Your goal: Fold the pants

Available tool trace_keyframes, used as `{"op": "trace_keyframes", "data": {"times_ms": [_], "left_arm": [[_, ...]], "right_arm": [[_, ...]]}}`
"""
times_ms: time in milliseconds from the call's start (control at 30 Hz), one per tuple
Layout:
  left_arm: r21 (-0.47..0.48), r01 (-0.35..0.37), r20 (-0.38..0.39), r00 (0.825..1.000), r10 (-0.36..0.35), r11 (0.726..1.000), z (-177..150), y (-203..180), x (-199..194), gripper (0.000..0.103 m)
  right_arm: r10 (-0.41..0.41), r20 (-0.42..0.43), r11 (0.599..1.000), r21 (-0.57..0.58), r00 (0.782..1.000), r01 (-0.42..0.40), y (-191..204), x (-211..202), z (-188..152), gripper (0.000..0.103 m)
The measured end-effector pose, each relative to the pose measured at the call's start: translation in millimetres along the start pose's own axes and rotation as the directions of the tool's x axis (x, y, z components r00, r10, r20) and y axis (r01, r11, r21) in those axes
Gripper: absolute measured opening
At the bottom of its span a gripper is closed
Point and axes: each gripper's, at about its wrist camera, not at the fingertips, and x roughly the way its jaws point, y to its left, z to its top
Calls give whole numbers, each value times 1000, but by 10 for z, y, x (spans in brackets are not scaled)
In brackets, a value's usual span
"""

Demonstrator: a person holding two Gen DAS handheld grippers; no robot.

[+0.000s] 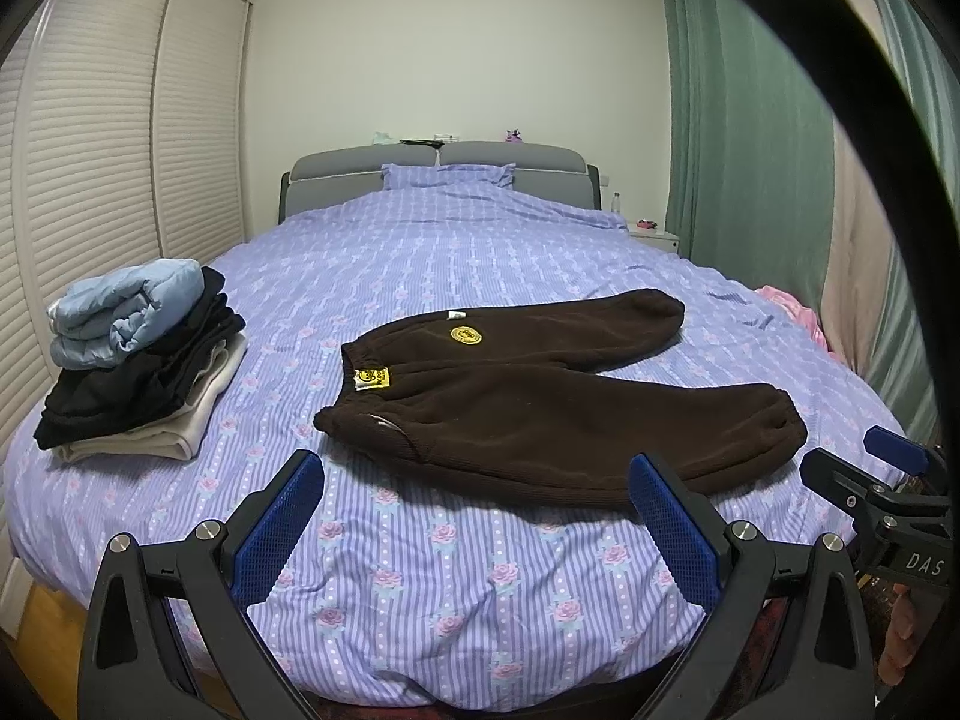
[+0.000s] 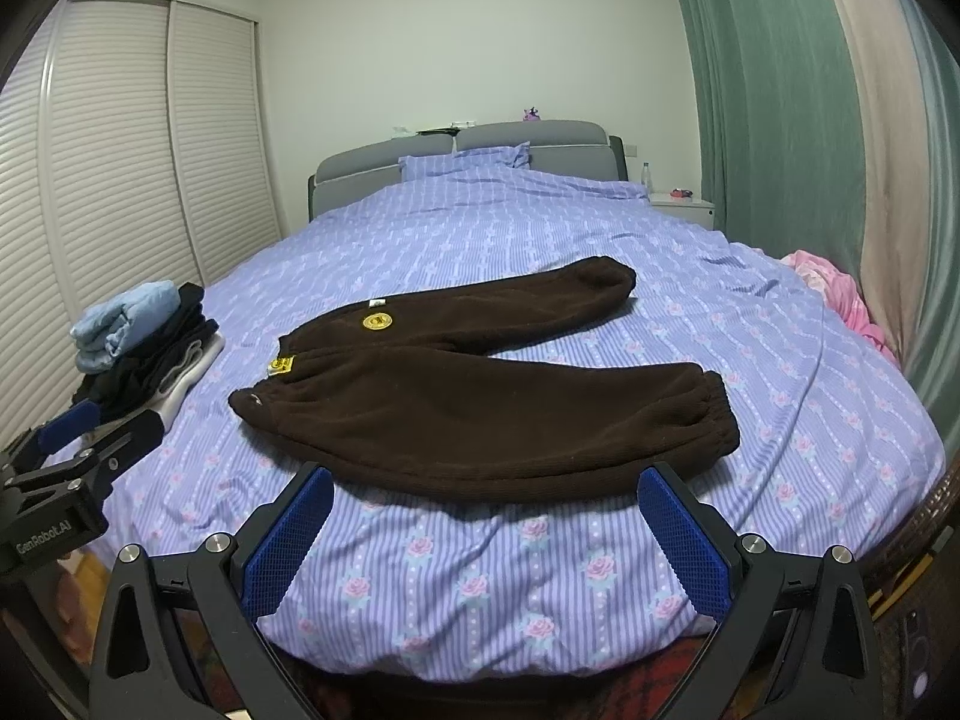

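Dark brown fleece pants [image 1: 540, 396] lie flat on the bed, waistband to the left, both legs spread to the right, with a yellow round patch and a yellow label. They also show in the right wrist view [image 2: 480, 396]. My left gripper [image 1: 474, 480] is open and empty, hovering above the bed's near edge just short of the pants. My right gripper [image 2: 486, 492] is open and empty, close to the near leg's lower edge. Each gripper shows at the edge of the other's view.
The bed [image 1: 420, 600] has a purple striped floral cover. A stack of folded clothes [image 1: 138, 360] sits at its left edge, also seen in the right wrist view [image 2: 144, 348]. A pink cloth [image 2: 852, 306] lies at the right edge. Louvred wardrobe doors left, green curtain right.
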Motion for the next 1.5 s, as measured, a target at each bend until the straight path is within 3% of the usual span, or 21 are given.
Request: {"op": "trace_keyframes", "data": {"times_ms": [1500], "left_arm": [[-5, -5, 1, 1000, 5, 1000, 16, 40, 21, 103]], "right_arm": [[0, -3, 1000, 2, 1000, 0, -9, 18, -14, 103]]}}
